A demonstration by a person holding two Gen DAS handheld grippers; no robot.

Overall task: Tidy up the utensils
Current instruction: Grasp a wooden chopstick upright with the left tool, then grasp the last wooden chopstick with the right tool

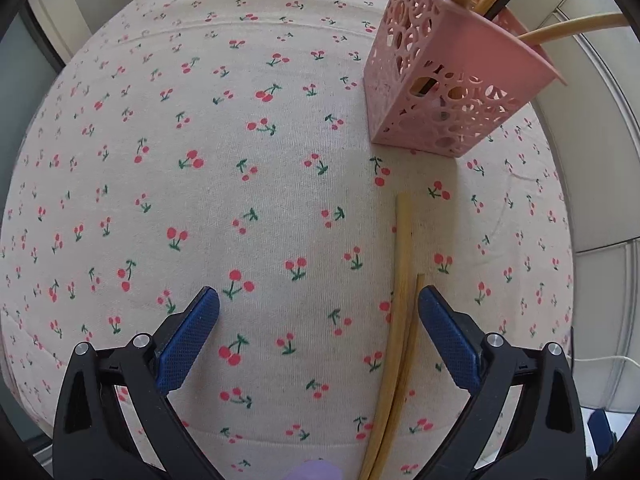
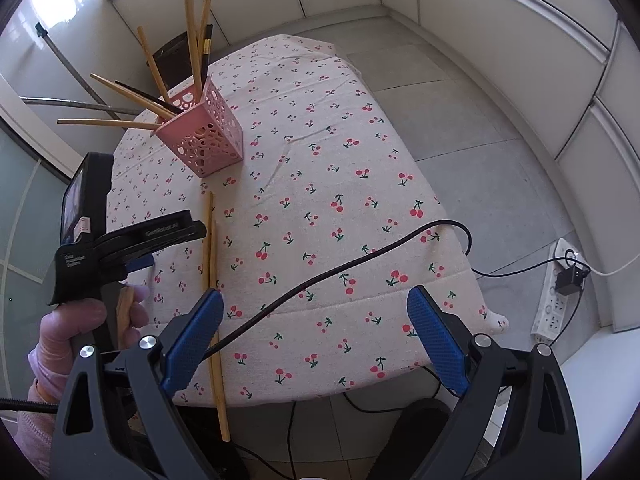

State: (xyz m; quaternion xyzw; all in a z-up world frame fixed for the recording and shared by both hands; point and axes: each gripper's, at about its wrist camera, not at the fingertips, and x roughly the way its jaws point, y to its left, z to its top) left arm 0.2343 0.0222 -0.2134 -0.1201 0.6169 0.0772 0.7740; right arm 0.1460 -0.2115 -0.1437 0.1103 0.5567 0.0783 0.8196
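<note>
Landmark: pink perforated plastic holder (image 1: 448, 92), upright on the cherry-print tablecloth (image 1: 240, 208), several chopsticks already inside.
Loose pair: two pale bamboo chopsticks (image 1: 400, 300) lie side by side just in front of the holder, far ends overhanging the table edge.
Handling: likely light, stiff, smooth and prone to roll; pinch mid-length, both together.
Left gripper (image 1: 319, 312): jaws apart, empty, straddling the pair's holder-side ends.
Right gripper (image 2: 315, 312): jaws apart, empty, farther from the holder.
</note>
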